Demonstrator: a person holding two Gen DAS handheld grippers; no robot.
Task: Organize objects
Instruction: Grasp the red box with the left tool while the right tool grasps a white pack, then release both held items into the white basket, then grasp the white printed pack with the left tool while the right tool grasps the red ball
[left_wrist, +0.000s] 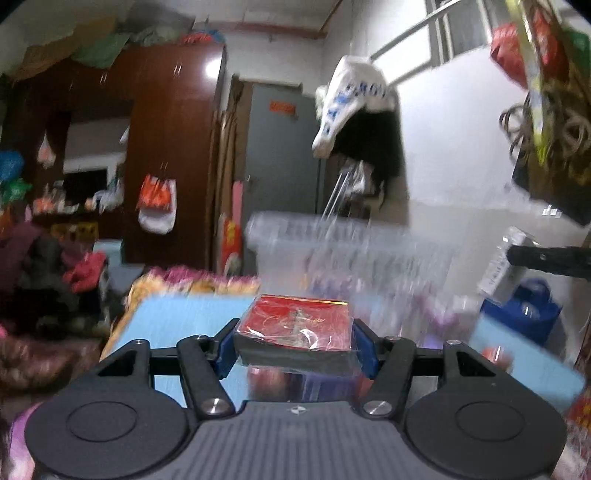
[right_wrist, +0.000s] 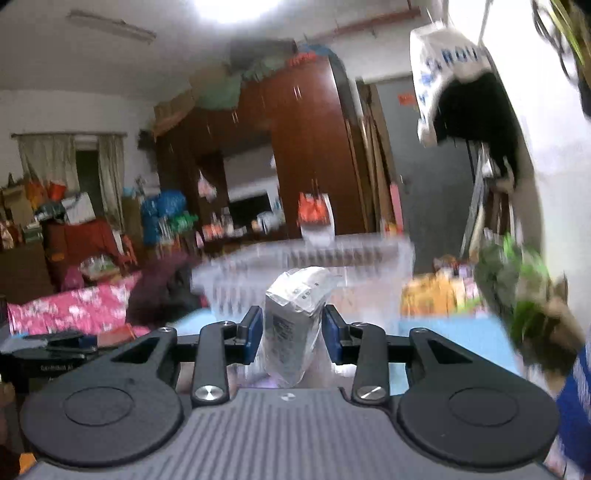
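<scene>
left hand-held gripper clamps red box; right hand-held gripper clamps grey packet.

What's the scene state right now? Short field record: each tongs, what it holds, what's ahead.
left tongs: shut on red box, a flat cellophane-wrapped box held level by its sides
right tongs: shut on white packet, held upright in clear crinkled wrap
ahead: clear plastic bin, blurred, behind both held items
surface: blue mat below the tongs
cross view: a black tongs tip shows at the right edge of the left wrist view
image quality: motion blur, labels unreadable
</scene>
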